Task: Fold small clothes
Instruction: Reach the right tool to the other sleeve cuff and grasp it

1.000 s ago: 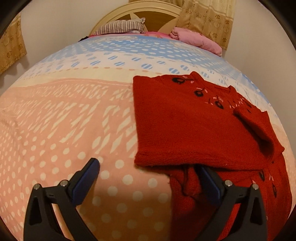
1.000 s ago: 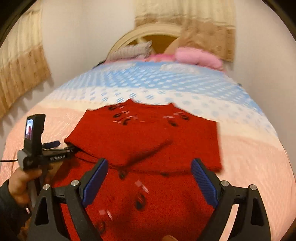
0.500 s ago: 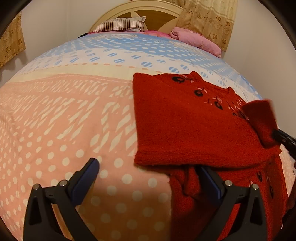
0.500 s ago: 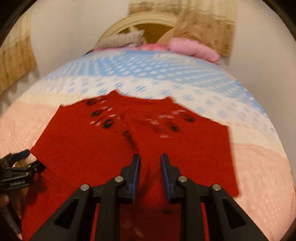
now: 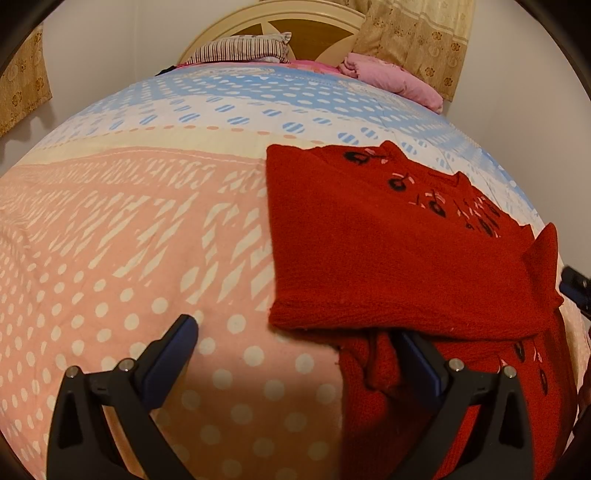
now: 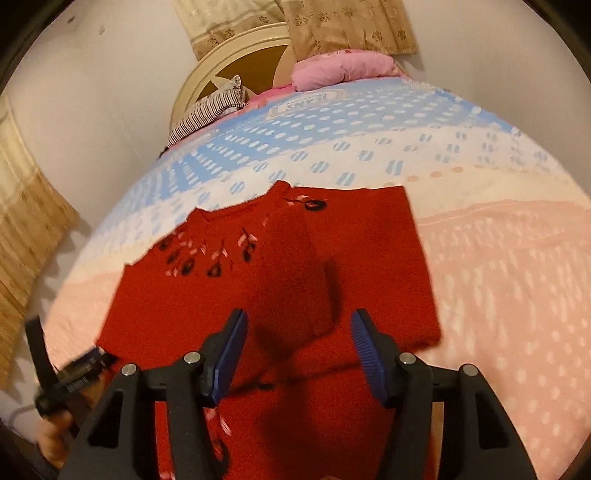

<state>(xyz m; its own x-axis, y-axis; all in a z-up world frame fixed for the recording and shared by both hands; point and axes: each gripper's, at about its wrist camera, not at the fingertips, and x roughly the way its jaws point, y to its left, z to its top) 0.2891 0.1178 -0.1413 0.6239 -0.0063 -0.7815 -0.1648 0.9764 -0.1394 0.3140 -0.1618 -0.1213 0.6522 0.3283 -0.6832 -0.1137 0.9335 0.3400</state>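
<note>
A small red knit sweater with dark flower embroidery lies on the bed, its sleeves folded over its body. It also shows in the right wrist view. My left gripper is open and empty at the sweater's near left corner, its right finger by the lower folded part. My right gripper is open and empty just above the folded sleeve at the sweater's middle. The other gripper's tip shows at the right edge of the left wrist view.
The bed has a pink, cream and blue dotted cover. A striped pillow and a pink bundle lie by the round headboard. Curtains hang on the wall.
My right gripper shut on the right sleeve, carried it over the sweater's middle, and has now opened, leaving the sleeve lying folded there. My left gripper stayed open in place.
</note>
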